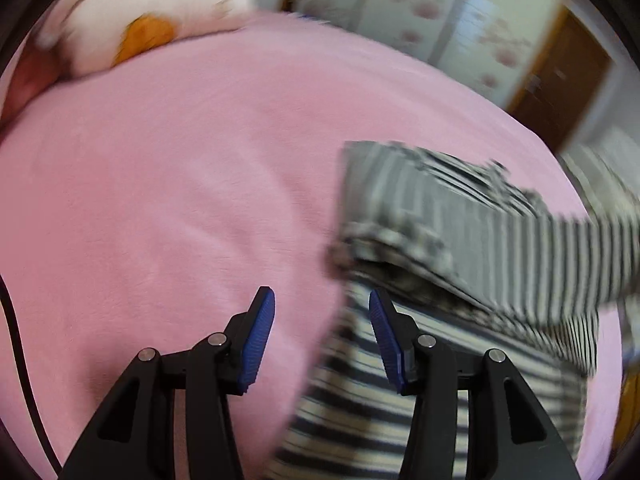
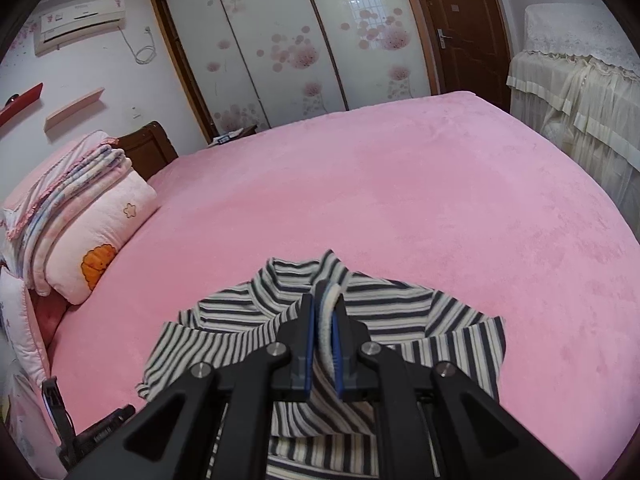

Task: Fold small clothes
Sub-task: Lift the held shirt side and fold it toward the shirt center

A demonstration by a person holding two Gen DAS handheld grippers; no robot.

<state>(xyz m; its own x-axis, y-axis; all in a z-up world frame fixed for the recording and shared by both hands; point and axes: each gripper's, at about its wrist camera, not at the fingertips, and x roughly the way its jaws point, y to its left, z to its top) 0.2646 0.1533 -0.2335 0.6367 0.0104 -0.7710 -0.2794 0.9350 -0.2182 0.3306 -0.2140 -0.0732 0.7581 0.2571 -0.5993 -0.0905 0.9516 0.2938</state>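
The striped shirt [image 2: 340, 320], navy and cream, lies crumpled on the pink bedspread [image 2: 400, 184] at the near edge of the bed, at about 6 o'clock in the right wrist view. A fold of it rises between the blue pads [image 2: 307, 340] of the right gripper [image 2: 324, 312], which is clenched tight on that bunched cloth.

In the left wrist view, which is blurred, the same shirt [image 1: 460, 240] fills the 4 o'clock part of the picture, one part doubled over another. The left gripper [image 1: 322, 304] stands parted, its pads [image 1: 260, 340] gripping nothing; the left pad is over bare bedspread [image 1: 180, 200] and the right pad over the striped cloth's edge. Whether that pad touches the cloth cannot be told.

At 9 o'clock in the right wrist view a stack of folded quilts [image 2: 80, 216] sits by the headboard [image 2: 146, 148]. At 12 o'clock stand sliding wardrobe doors [image 2: 288, 44] with pink flowers, at 1 o'clock a dark wooden door [image 2: 456, 28].
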